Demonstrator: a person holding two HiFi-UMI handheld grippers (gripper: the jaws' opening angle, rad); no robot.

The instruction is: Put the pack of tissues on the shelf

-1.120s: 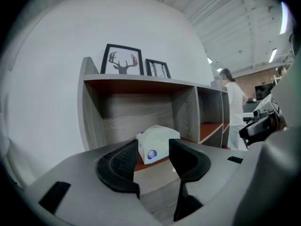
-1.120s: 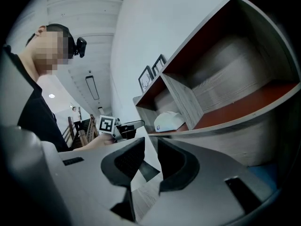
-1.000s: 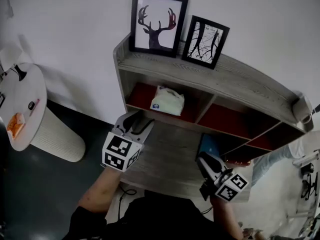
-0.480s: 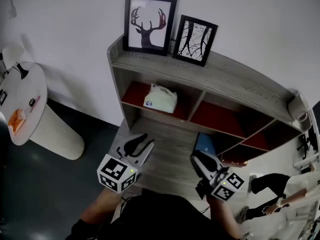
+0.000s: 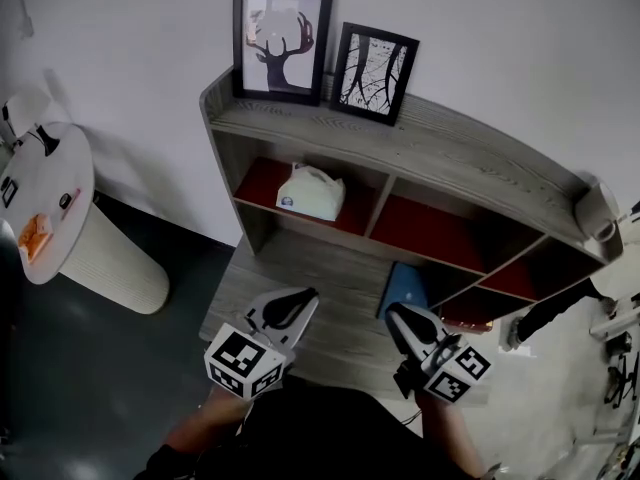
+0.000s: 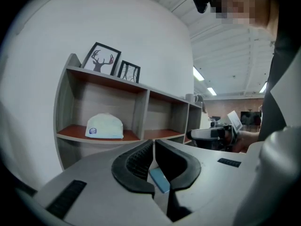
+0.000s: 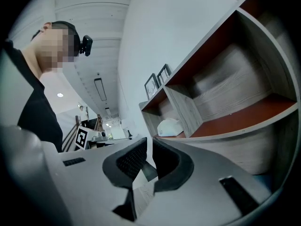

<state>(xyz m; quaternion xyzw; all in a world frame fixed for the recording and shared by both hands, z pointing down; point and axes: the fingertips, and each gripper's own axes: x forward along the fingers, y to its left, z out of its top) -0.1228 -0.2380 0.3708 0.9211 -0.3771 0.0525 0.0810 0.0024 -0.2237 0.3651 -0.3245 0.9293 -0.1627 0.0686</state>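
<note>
Pack of tissues (image 5: 311,190) lies in the leftmost upper compartment of the grey wood shelf (image 5: 420,140), on its red floor, well apart from both grippers.

Left gripper (image 5: 303,298) hangs low in front of the shelf; jaws closing, all but pressed together, nothing between them. Only a thin slit shows in the left gripper view.

Right gripper (image 5: 396,314) is beside it; jaws pressed together, empty.

A blue item (image 5: 403,286) lies on the lower board, partly covered by the right gripper; kind not clear.

Deer picture (image 5: 281,44) and branch picture (image 5: 373,71) stand on top. A pale object at the shelf's right end (image 5: 600,214) is too distorted to name.

Round white table (image 5: 55,183) is cut off at left.
</note>
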